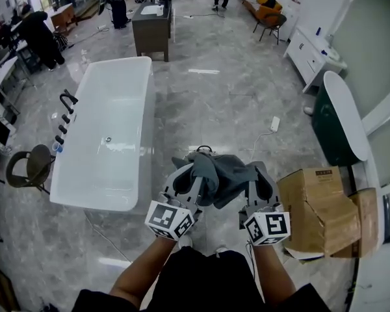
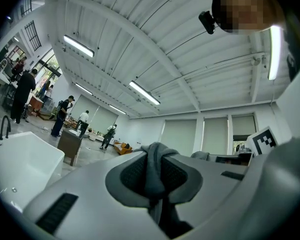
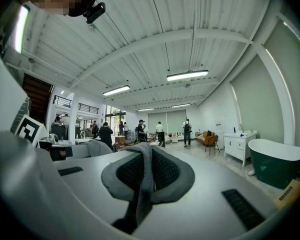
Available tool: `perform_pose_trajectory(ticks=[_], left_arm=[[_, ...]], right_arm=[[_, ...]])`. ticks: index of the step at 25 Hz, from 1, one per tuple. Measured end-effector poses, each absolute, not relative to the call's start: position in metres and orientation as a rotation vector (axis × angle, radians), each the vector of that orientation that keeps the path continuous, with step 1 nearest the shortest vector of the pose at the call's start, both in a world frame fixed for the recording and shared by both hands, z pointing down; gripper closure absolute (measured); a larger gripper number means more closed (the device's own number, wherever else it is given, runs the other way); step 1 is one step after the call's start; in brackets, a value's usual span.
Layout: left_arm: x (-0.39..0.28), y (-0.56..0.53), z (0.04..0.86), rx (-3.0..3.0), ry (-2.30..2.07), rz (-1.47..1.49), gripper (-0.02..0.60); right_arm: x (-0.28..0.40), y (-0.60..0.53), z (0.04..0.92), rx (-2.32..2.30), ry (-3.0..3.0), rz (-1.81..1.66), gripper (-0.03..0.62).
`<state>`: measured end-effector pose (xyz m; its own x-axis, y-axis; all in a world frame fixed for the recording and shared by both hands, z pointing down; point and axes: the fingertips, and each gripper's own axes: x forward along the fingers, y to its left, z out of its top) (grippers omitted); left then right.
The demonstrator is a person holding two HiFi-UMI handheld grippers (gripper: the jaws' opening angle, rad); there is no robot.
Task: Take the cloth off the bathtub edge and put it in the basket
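Head view: grey cloth [image 1: 224, 173] is off the tub, bunched and slung between the two claws, held up above the marble floor [image 1: 214, 103].

Left claw [image 1: 188, 179]: pressed together on one end of the cloth. In the left gripper view a fold of grey fabric [image 2: 154, 166] stands pinched between the dark ribbed pads [image 2: 131, 176] and pokes out over the claw [image 2: 157, 175].

Right claw [image 1: 260, 182]: same story, clamped on the other end. The right gripper view shows a thin strip of cloth [image 3: 144, 176] running up through the near-closed claw [image 3: 147, 173].

Both claws sit side by side, marker cubes toward the person, with the cloth draped between and over them.

White bathtub [image 1: 84, 203]: to the left of the claws, well apart from the cloth, with black taps on its left rim.

Cardboard box [image 1: 318, 207]: just right of the right claw, on the floor, flaps open. Beyond it stands a dark green tub [image 1: 331, 125] with a white rim.

No basket that I can make out with certainty.
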<state>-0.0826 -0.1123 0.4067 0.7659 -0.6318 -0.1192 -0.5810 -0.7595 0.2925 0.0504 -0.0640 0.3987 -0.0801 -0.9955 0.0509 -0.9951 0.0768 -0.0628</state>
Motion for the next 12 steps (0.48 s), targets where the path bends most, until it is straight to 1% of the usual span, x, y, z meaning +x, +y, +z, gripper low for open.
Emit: perform_pose_trajectory(ticks=[12], left_arm=[[-0.063,-0.173,0.422,2.646,-0.985,-0.267,0.534]], right_arm=[[0.059,-0.138,0.410,-2.066,2.418,-0.167,0.559]])
